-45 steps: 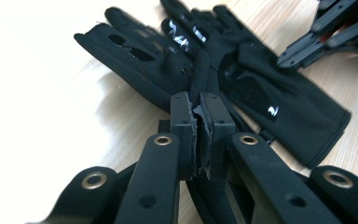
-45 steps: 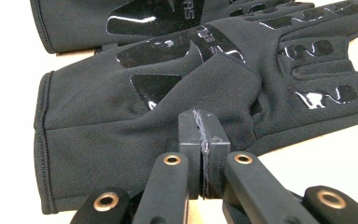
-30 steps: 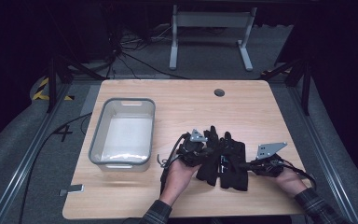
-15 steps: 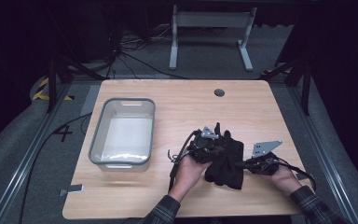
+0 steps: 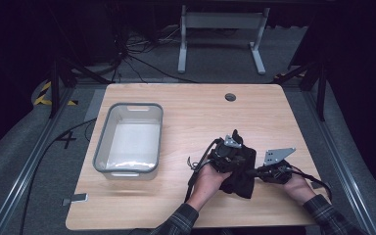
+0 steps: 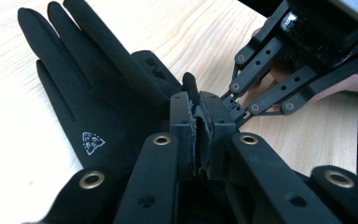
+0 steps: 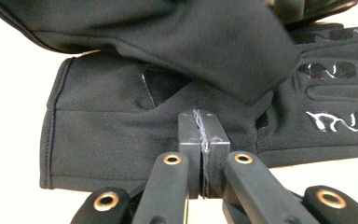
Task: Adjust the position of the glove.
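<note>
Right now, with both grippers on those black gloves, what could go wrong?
1. The left gripper pinches just a thin fold of the upper glove; it might slip free.
2. The right gripper is shut at the lower glove; its hold looks slight.
3. The gloves overlap, so both could drag together.

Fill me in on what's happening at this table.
A person works a pair of black gloves at the near right of the wooden table. The left gripper is shut on a fold of glove fabric; the right gripper is shut at a glove's cuff. A grey bin sits to the left.
</note>
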`<state>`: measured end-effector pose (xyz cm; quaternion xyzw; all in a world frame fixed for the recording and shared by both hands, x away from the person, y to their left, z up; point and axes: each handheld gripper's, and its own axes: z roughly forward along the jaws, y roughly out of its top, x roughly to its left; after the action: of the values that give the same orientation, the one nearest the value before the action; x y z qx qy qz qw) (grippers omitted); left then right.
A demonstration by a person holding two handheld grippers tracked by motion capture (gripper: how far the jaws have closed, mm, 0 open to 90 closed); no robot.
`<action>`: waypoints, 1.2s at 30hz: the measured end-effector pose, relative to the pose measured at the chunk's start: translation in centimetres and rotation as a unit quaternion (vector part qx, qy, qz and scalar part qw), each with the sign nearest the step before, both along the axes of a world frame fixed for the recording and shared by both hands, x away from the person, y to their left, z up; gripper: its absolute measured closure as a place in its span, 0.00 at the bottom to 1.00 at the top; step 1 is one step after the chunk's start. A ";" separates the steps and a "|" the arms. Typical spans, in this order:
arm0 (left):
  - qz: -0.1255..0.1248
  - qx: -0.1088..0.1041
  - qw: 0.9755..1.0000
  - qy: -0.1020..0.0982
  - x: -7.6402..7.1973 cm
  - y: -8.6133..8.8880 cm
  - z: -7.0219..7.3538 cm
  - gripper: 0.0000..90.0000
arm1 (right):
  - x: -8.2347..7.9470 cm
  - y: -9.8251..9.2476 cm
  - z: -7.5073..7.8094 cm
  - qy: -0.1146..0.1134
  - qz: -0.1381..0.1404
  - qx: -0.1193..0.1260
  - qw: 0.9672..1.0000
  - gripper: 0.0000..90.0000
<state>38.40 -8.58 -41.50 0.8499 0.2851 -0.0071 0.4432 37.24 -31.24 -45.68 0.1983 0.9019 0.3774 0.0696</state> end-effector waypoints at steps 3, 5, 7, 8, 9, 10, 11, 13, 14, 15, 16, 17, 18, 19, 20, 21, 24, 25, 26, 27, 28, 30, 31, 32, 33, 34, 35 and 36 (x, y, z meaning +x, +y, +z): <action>-0.002 -0.003 1.000 -0.002 0.0 -0.1 0.0 0.93 | -0.3 -0.6 0.6 -0.007 -0.002 0.007 1.000 1.00; -0.003 -0.006 1.000 -0.004 -0.1 -0.1 0.1 0.91 | -0.4 -1.3 1.0 -0.008 -0.008 0.012 1.000 1.00; -0.007 -0.013 1.000 -0.004 -0.1 -0.2 0.1 0.89 | -0.5 -2.0 1.0 -0.006 -0.016 0.008 1.000 1.00; -0.008 -0.017 1.000 -0.004 -0.1 -0.3 0.1 0.86 | -0.5 -2.4 0.8 -0.003 -0.023 0.004 1.000 1.00; -0.012 -0.023 1.000 -0.003 -0.2 -0.3 0.2 0.83 | -0.5 -2.6 0.8 -0.003 -0.025 0.001 1.000 1.00; -0.013 -0.028 1.000 -0.004 -0.3 -0.3 0.3 0.81 | -0.6 -2.8 0.8 -0.006 -0.025 -0.001 1.000 1.00; -0.016 -0.031 0.999 -0.010 -0.4 -0.3 0.5 0.79 | -0.6 -3.0 0.9 -0.004 -0.028 0.004 1.000 1.00; -0.017 -0.038 0.999 -0.015 -0.5 -0.1 0.8 0.77 | -0.6 -3.2 1.0 -0.005 -0.030 0.004 1.000 1.00; -0.017 -0.042 0.999 -0.024 -0.5 0.3 1.2 0.78 | -0.6 -3.6 1.1 -0.008 -0.034 0.007 0.999 1.00; -0.013 -0.043 0.999 -0.025 -0.6 0.4 1.3 0.81 | -0.6 -3.8 1.2 -0.007 -0.037 0.008 0.999 1.00; -0.011 -0.037 0.999 -0.028 -0.5 0.8 1.4 0.83 | -0.6 -4.0 1.3 -0.008 -0.038 0.007 0.999 1.00; -0.010 -0.034 0.999 -0.030 -0.4 1.0 1.5 0.87 | -0.6 -4.2 1.3 -0.010 -0.042 0.009 0.999 1.00; -0.010 -0.034 0.999 -0.030 -0.4 1.0 1.5 0.90 | -0.6 -4.4 1.4 -0.010 -0.043 0.009 0.999 1.00; -0.006 -0.028 0.999 -0.031 -0.3 1.4 1.5 0.94 | -0.6 -4.7 1.5 -0.010 -0.045 0.011 0.999 1.00; -0.002 -0.017 0.999 -0.029 -0.1 1.9 1.2 0.96 | -0.7 -4.8 1.6 -0.011 -0.049 0.010 0.999 1.00; -0.002 -0.017 0.999 -0.029 -0.1 1.9 1.2 0.99 | -0.7 -4.8 1.6 -0.011 -0.049 0.010 0.999 1.00; 0.003 -0.001 1.000 -0.020 0.1 2.2 0.4 1.00 | -1.1 -5.6 1.6 -0.009 -0.052 0.009 0.999 1.00; 0.001 0.002 1.000 -0.018 0.1 2.1 0.1 1.00 | -1.1 -5.6 1.6 -0.009 -0.052 0.009 0.999 1.00; -0.002 0.005 1.000 -0.016 0.1 2.0 -0.1 1.00 | -1.3 -5.7 1.5 -0.006 -0.052 0.009 0.999 1.00; -0.009 0.007 1.000 -0.014 0.1 1.5 -0.3 1.00 | -1.7 -6.1 1.3 -0.003 -0.052 0.003 0.999 1.00; -0.009 0.007 1.000 -0.014 0.1 1.5 -0.3 1.00 | -1.7 -6.1 1.3 -0.003 -0.052 0.003 0.999 1.00; -0.018 0.010 1.000 -0.014 -0.1 0.8 -0.4 1.00 | -2.1 -6.5 1.1 -0.002 -0.053 0.001 0.999 1.00; -0.027 0.013 0.999 -0.018 -0.2 -0.1 -0.4 1.00 | -2.4 -7.0 1.1 -0.003 -0.057 0.001 0.998 1.00; -0.031 0.013 0.999 -0.018 -0.2 -0.4 -0.4 1.00 | -2.6 -7.3 1.1 -0.003 -0.061 0.003 0.998 1.00; -0.034 0.016 0.999 -0.019 -0.3 -0.8 -0.5 1.00 | -2.6 -7.6 1.1 -0.003 -0.064 0.005 0.998 1.00; -0.039 0.019 0.999 -0.021 -0.3 -1.2 -0.5 1.00 | -2.6 -7.8 1.2 -0.005 -0.068 0.006 0.998 1.00; -0.044 0.020 0.999 -0.020 -0.4 -1.7 -0.6 1.00 | -2.6 -8.1 1.2 -0.006 -0.071 0.007 0.997 1.00; -0.047 0.020 0.998 -0.021 -0.3 -2.1 -0.6 1.00 | -2.7 -8.4 1.2 -0.007 -0.076 0.009 0.997 1.00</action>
<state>38.07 -10.64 -42.11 0.8711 0.2355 -0.0039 0.4309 34.56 -39.60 -44.44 0.2646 0.8802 0.3803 0.1029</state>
